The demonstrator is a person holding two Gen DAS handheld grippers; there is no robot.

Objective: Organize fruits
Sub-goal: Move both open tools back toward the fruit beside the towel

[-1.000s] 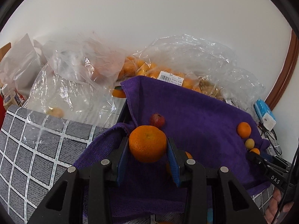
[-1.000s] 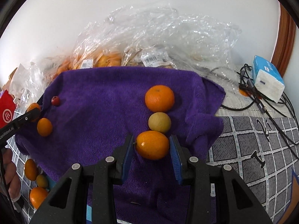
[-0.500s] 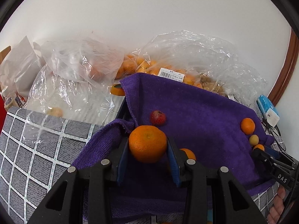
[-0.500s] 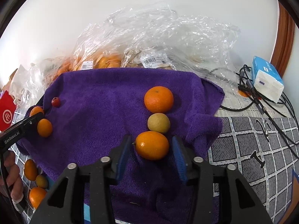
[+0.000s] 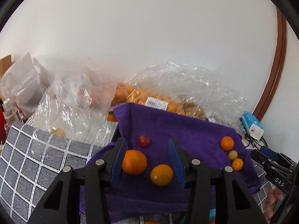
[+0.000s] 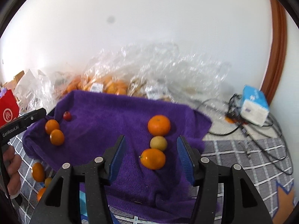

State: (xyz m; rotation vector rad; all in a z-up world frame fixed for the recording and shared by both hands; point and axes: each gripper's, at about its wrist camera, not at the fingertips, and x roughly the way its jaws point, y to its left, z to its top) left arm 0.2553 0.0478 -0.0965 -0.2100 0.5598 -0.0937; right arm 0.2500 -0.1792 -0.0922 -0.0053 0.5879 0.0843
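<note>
A purple towel (image 5: 186,130) lies on the table, also in the right wrist view (image 6: 115,115). My left gripper (image 5: 148,160) is open and empty; an orange (image 5: 134,162) rests on the towel by its left finger, another orange (image 5: 161,175) and a small red fruit (image 5: 143,141) lie close by. My right gripper (image 6: 151,155) is open and empty, above a row on the towel: an orange (image 6: 153,158), a small yellow fruit (image 6: 158,143) and a bigger orange (image 6: 159,125).
Clear plastic bags of oranges (image 5: 149,97) sit behind the towel by the white wall. A blue-white box (image 6: 255,108) and cables (image 6: 261,140) lie at the right. Loose oranges (image 6: 38,171) lie left of the towel on the grey checked cloth (image 5: 37,158).
Both grippers have opened and drawn back and up. The left one let go of its orange, the right one let go of the front orange of the row.
</note>
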